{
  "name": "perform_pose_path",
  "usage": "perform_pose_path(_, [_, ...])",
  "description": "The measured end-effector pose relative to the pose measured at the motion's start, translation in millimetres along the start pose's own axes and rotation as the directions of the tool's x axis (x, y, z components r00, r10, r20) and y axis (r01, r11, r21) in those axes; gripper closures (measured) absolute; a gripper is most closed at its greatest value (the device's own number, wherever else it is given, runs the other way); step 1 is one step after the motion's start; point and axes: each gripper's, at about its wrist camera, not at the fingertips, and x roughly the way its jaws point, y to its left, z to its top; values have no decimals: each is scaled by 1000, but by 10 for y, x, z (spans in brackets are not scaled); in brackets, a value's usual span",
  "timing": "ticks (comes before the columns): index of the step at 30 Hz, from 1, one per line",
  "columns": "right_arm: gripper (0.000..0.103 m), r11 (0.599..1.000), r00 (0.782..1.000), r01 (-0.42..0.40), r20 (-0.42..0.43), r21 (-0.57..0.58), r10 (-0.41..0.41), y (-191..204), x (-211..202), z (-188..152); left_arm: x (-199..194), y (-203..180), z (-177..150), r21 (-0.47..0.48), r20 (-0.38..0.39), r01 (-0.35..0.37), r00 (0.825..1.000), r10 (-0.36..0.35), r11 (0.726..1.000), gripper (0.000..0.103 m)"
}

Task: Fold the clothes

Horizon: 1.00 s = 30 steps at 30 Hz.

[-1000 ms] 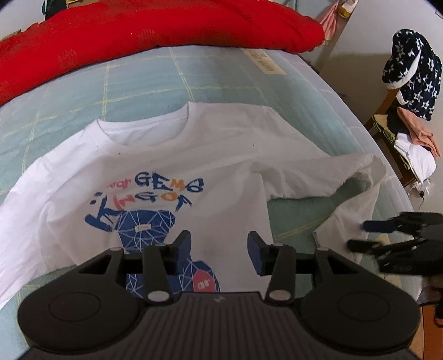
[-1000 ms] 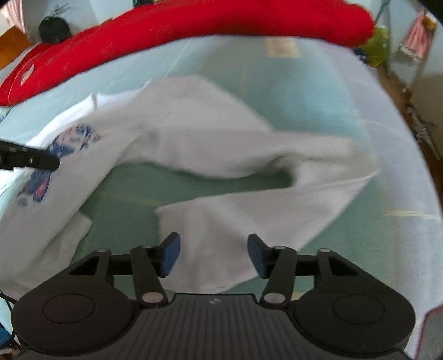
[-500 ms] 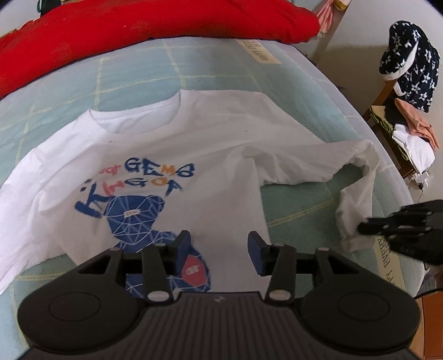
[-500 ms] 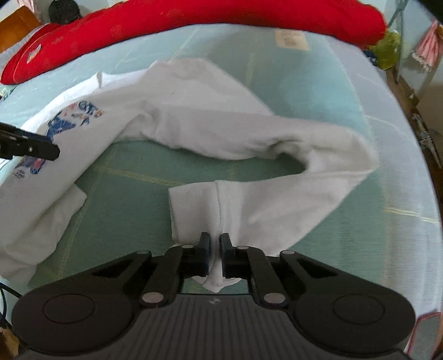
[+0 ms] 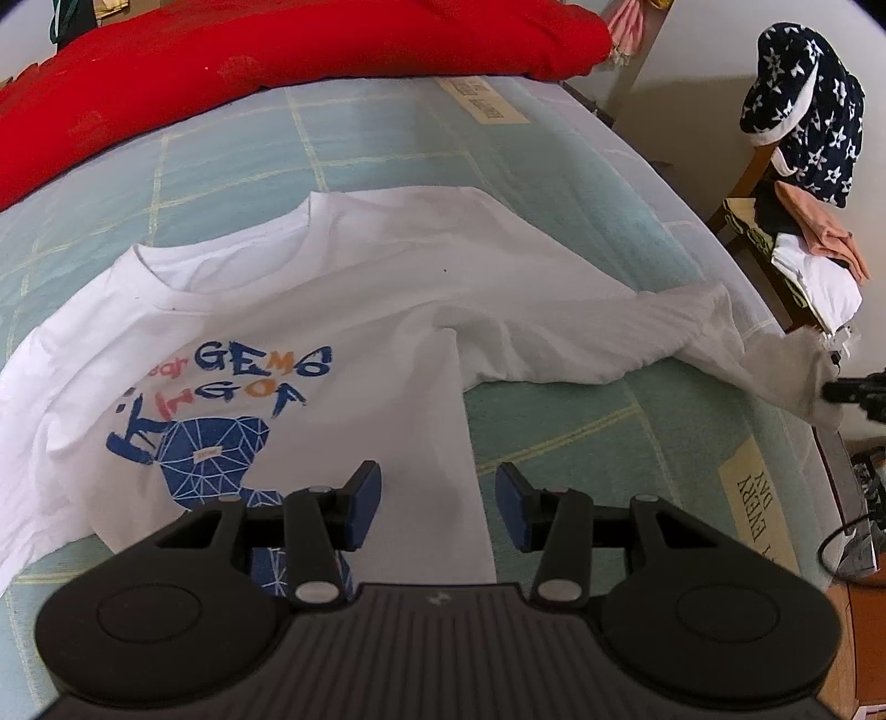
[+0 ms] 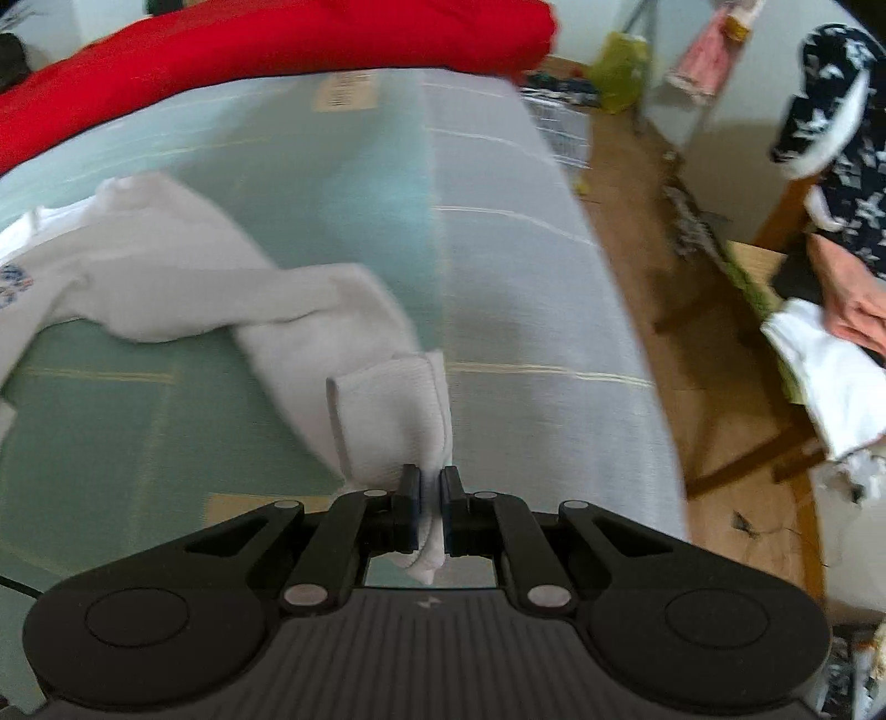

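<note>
A red quilt (image 5: 288, 61) lies along the far side of a pale green checked bedsheet (image 5: 387, 149); a star-patterned navy garment (image 5: 808, 105) hangs beside the bed.

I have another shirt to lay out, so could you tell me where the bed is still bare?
Bare sheet lies between the red blanket and the white shirt collar, and a smaller patch below the stretched sleeve. The middle is taken by the shirt; the chair beside the bed is piled.
</note>
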Motion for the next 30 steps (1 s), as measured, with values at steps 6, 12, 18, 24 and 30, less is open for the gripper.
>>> perform_pose_path(6, [93, 995, 995, 97, -31, 33, -96, -319, 19, -64, 50, -61, 35, 11, -6, 0, 1000, 0, 1000, 57])
perform_pose_path(12, [91, 983, 983, 167, -89, 74, -160, -504, 79, -155, 59, -99, 82, 21, 0, 0, 1000, 0, 1000, 57])
perform_pose_path(18, [87, 977, 980, 193, -59, 93, -189, -529, 32, -75, -12, -25, 106, 19, 14, -18, 1000, 17, 1000, 57])
perform_pose_path(24, [81, 995, 996, 88, 19, 47, -89, -197, 44, 198, -132, 217, 138, 10, 29, -52, 998, 52, 999, 57])
perform_pose_path(30, [78, 998, 997, -51, 57, -33, 53, 326, 170, 560, -235, 667, 147, 13, 33, -88, 996, 88, 996, 57])
